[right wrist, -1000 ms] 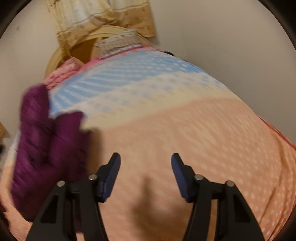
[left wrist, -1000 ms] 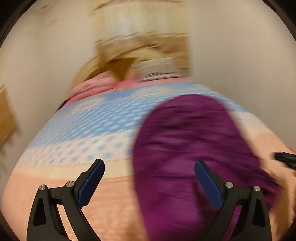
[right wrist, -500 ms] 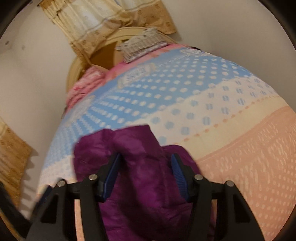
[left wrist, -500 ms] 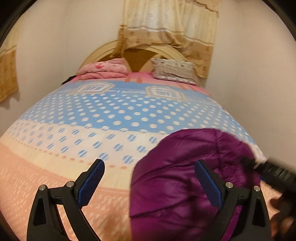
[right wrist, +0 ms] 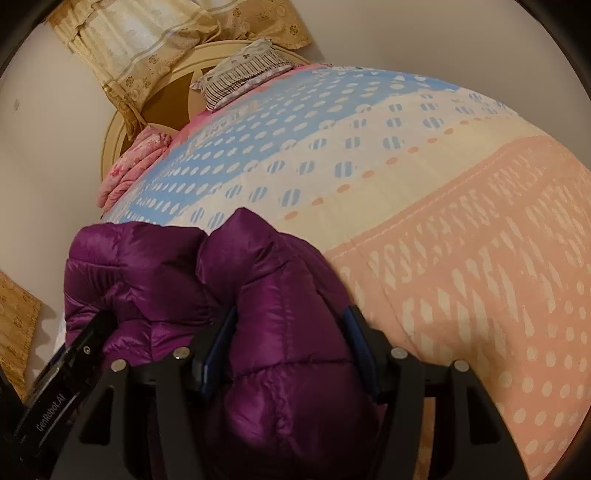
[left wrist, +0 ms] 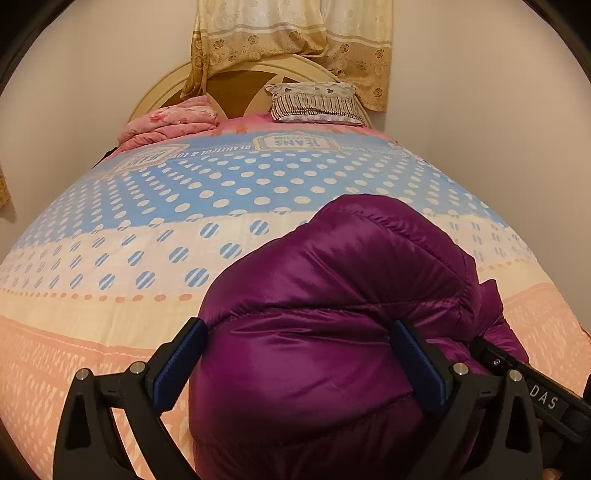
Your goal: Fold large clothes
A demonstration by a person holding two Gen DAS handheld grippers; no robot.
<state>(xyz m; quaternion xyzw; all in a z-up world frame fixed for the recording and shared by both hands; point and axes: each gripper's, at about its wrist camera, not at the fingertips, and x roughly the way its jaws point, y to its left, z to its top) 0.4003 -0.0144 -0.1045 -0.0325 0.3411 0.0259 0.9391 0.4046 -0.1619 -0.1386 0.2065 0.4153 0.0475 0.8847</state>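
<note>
A shiny purple puffer jacket (left wrist: pixel 332 280) lies bunched on the bed quilt (left wrist: pixel 147 229), near its front edge. My left gripper (left wrist: pixel 299 365) is low over it with its jaws spread wide. The jacket's padded bulk fills the gap and brushes both blue pads (left wrist: pixel 177 365). In the right wrist view a thick fold of the jacket (right wrist: pixel 155 266) bulges up between the fingers of my right gripper (right wrist: pixel 288 347), whose jaws stand at a middling width. The right tool's black body (left wrist: pixel 532 387) sits close beside the left gripper. The jacket's near part is hidden under the tools.
The dotted blue, cream and peach quilt stretches away to a rounded headboard (left wrist: pixel 240 81). A striped pillow (left wrist: pixel 314 101) and a folded pink blanket (left wrist: pixel 170 122) lie at the head. A beige curtain (left wrist: pixel 295 29) hangs behind. Walls close in on both sides.
Both grippers have come down onto the jacket, which now lies settled on the quilt. The right view swung from bare quilt to the jacket. Neither jaw width has visibly changed.
</note>
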